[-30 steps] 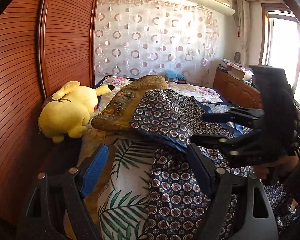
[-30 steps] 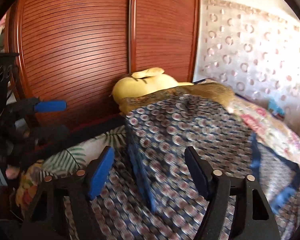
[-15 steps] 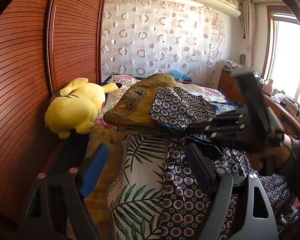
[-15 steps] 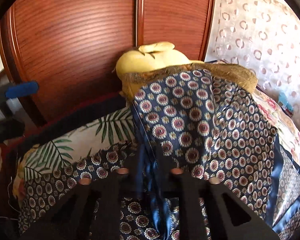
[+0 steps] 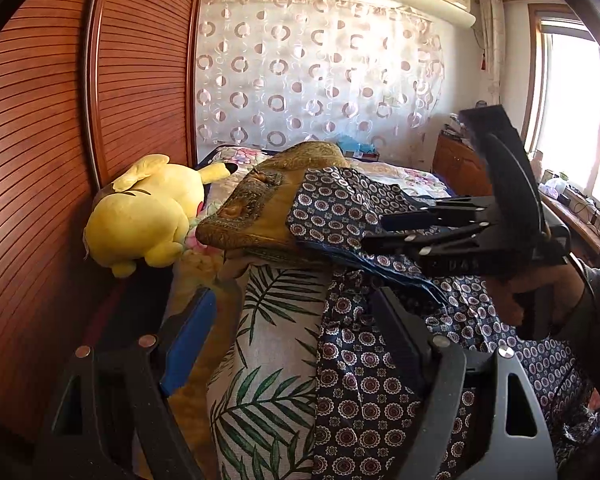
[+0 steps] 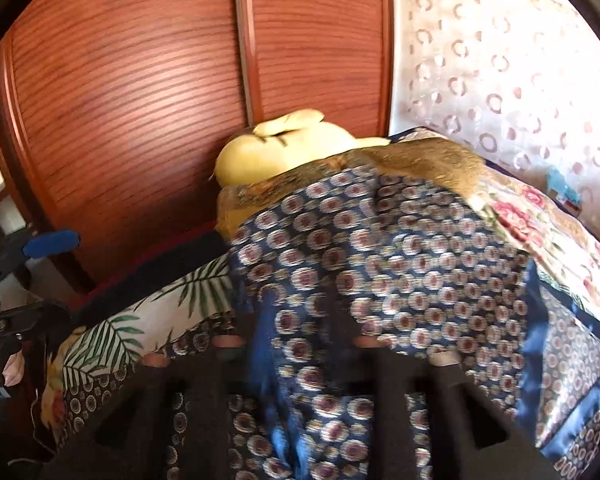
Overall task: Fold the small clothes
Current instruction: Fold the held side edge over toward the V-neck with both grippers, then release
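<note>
Nearest the left wrist camera, the left gripper (image 5: 296, 336) has its 2 fingers spread wide with nothing between them, above a palm-leaf print cloth (image 5: 268, 364). Just beyond, the navy patterned garment (image 5: 380, 392) lies draped over the bed beside that cloth. The right gripper (image 5: 370, 236) has its jaws clamped on a folded edge of the garment, lifting it. Behind sit a gold brocade cushion (image 5: 256, 212), a yellow plush toy (image 5: 144, 216), then the wooden wardrobe (image 5: 140, 80) and curtain (image 5: 320, 72).
</note>
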